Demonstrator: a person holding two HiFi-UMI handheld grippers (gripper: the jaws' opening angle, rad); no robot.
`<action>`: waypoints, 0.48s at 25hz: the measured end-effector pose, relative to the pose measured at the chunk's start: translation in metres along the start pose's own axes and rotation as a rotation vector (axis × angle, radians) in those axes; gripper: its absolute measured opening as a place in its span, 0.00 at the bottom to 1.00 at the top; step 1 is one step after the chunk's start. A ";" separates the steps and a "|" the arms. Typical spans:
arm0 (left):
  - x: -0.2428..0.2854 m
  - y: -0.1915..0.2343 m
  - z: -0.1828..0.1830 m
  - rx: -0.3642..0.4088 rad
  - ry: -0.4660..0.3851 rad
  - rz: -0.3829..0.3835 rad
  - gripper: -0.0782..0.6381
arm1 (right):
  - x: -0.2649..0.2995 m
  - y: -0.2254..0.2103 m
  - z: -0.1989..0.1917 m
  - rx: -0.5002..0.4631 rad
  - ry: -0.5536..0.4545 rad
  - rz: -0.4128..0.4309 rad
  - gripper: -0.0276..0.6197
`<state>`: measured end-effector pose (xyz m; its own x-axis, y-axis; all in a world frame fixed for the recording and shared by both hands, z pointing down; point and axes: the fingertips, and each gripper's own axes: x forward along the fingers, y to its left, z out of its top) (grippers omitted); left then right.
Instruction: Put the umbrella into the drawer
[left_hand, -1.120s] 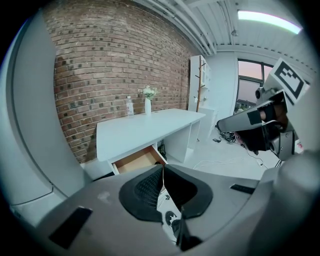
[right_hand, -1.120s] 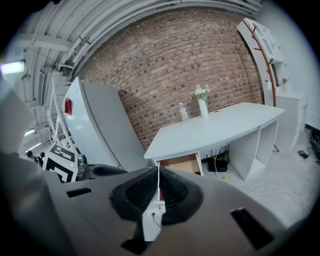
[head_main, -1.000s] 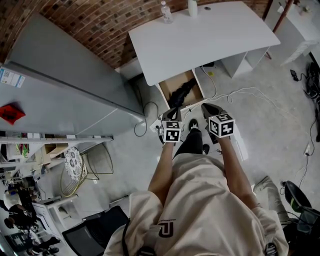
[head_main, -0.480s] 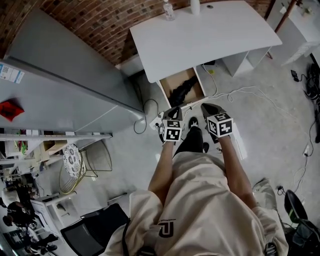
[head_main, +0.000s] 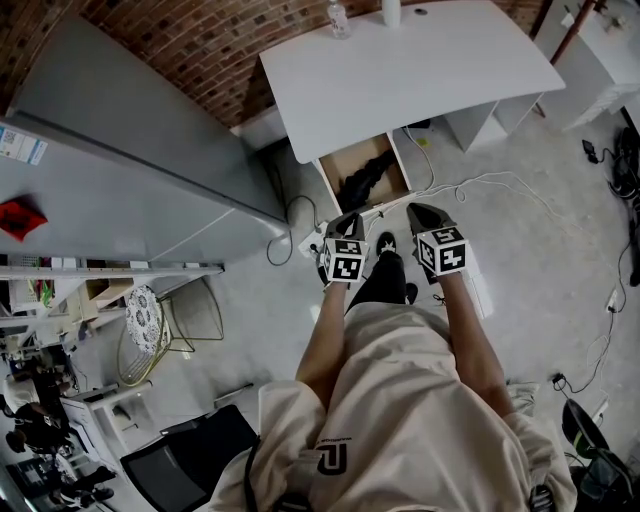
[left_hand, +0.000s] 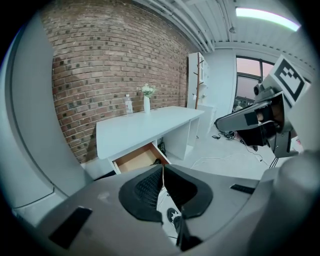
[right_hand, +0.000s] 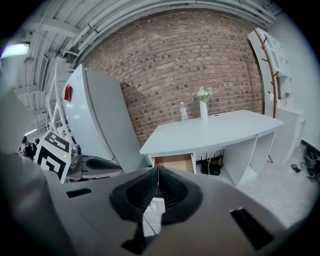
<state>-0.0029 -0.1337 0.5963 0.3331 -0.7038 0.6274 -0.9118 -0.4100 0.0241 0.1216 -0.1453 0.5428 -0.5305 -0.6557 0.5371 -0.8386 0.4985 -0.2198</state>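
Note:
A black folded umbrella lies inside the open wooden drawer under the white desk. Both grippers hang in front of the drawer, above the floor and apart from it. My left gripper is shut with nothing between its pads. The right gripper is level with it on the right, its pads also pressed together and empty. The left gripper view has the drawer just beyond the jaws, and the right gripper view shows its front.
A large grey fridge stands left of the desk. A bottle and a vase sit at the desk's back edge. Cables trail over the concrete floor to the right. A wire stool stands at lower left.
The right gripper has rolled slightly. Both grippers stay in place, and the umbrella lies still in the drawer.

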 end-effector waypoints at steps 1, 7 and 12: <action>0.000 0.000 0.001 0.003 0.000 0.002 0.13 | 0.000 -0.001 0.000 0.004 -0.003 -0.005 0.15; 0.002 0.001 0.001 0.024 -0.010 0.025 0.13 | -0.001 -0.001 -0.005 0.026 0.001 0.035 0.15; 0.002 0.003 0.000 0.017 -0.005 0.033 0.13 | 0.001 0.015 -0.007 0.025 0.009 0.121 0.15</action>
<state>-0.0049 -0.1363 0.5970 0.3040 -0.7203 0.6235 -0.9182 -0.3959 -0.0097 0.1099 -0.1343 0.5456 -0.6270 -0.5866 0.5126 -0.7713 0.5595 -0.3033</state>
